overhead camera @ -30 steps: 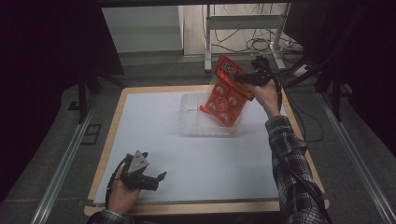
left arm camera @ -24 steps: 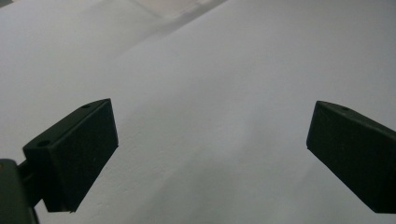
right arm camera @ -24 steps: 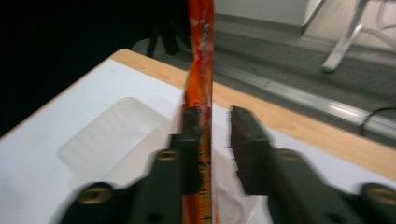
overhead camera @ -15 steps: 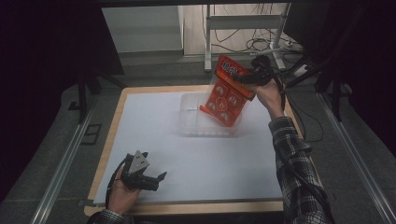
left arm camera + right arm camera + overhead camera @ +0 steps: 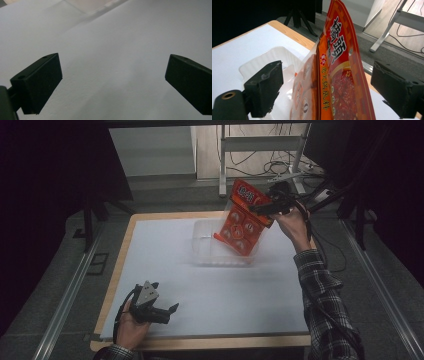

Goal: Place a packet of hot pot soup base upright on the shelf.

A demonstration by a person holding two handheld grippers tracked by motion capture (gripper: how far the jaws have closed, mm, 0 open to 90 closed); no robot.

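Two black fingers of the right gripper stand spread either side of the red snack packet, and they have just been opening; the packet is between them, with neither pad pressing it. It leans tilted, its lower end in the clear plastic tray at the far side of the bench. The packet looks light, floppy and slick, best pinched at its flat top seal. The left gripper rests near the bench's front edge, fingers wide apart, holding nothing.
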